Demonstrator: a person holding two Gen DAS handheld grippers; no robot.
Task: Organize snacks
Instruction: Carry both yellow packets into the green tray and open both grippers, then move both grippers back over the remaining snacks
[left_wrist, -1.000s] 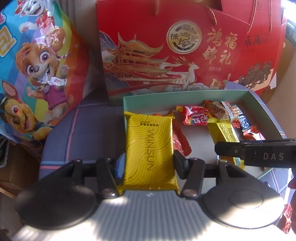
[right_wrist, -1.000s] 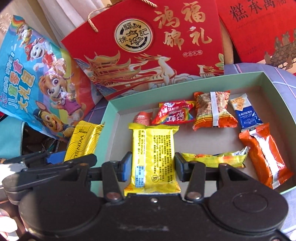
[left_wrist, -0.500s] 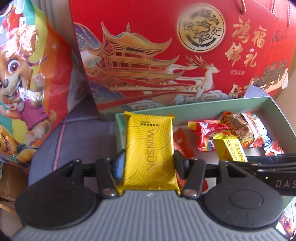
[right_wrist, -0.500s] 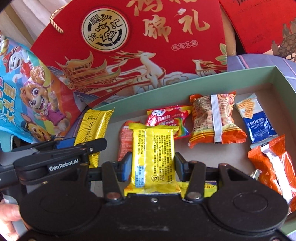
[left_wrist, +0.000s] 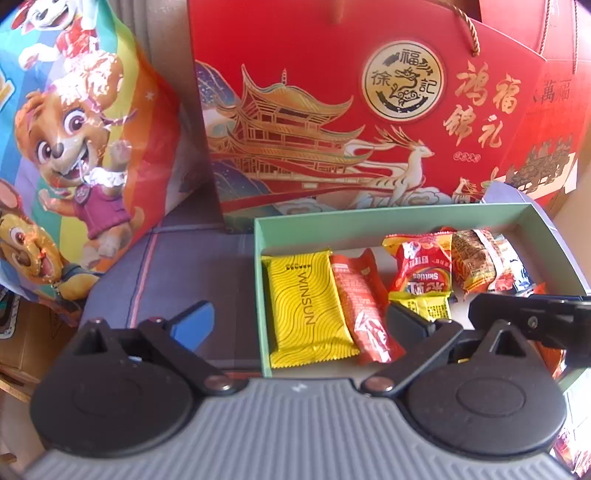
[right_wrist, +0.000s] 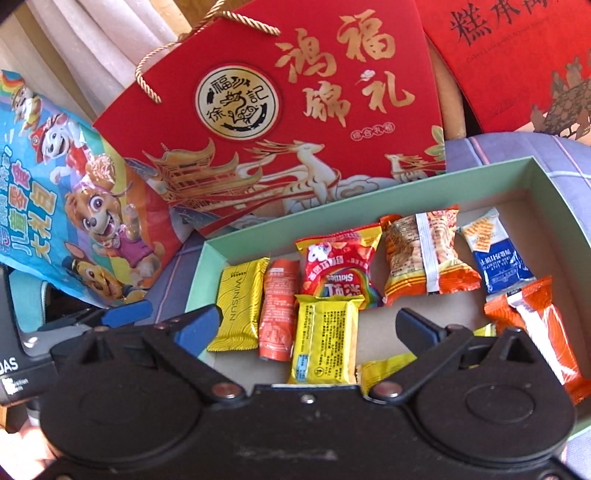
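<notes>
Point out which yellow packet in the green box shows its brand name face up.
The WINSUN packet at the box's left wall, beside the orange stick pack. The other yellow packet shows only its fine-print back.

A red gift bag (left_wrist: 369, 122) with gold lettering and cord handles stands upright on a blue-grey checked cloth (left_wrist: 192, 258). Beside it leans a colourful cartoon-puppy bag (left_wrist: 74, 147). A second red bag (right_wrist: 517, 62) stands behind, toward the cloth's far right corner.
</notes>
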